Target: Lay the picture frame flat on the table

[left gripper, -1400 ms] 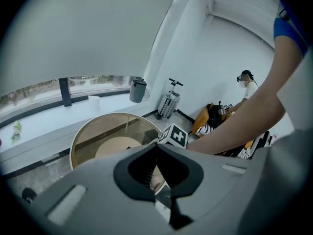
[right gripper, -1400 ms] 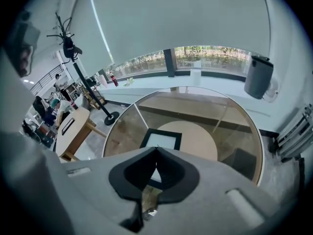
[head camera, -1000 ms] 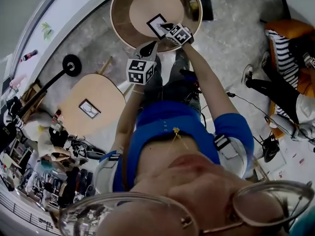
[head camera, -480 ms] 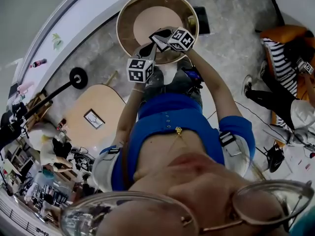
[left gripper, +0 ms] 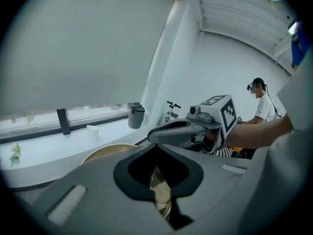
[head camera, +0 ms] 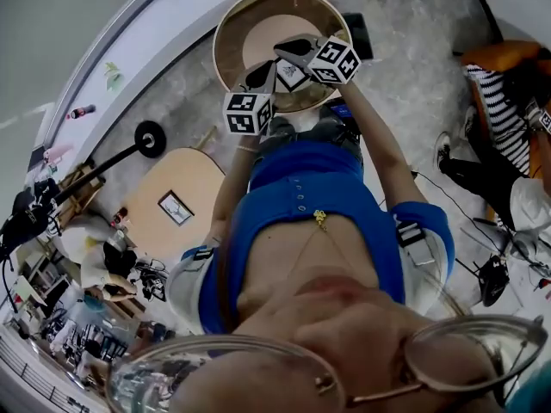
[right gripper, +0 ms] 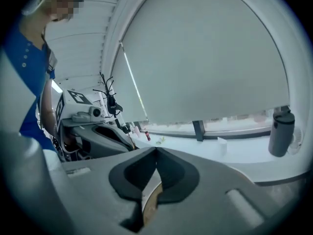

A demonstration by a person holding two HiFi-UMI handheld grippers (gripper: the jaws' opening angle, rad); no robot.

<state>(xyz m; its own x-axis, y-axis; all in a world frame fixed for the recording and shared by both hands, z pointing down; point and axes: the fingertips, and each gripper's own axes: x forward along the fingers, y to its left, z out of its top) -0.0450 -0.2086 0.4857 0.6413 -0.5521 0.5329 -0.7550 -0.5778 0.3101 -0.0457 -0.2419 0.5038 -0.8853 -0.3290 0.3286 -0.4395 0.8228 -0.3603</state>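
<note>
Picture frame (head camera: 292,76) over the round counter (head camera: 231,37), left hand-held gripper (head camera: 260,77) on its left, right hand-held gripper (head camera: 299,48) behind it

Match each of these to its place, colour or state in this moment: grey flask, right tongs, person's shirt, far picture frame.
Things:
1. grey flask
2. right tongs
3. person's shirt
4. far picture frame

Place, colour or state:
A. blue
B. on the pale oval table
C. on the window ledge
D. shut, nothing between them

Pairs: 1-C, 2-D, 3-A, 4-B.
</note>
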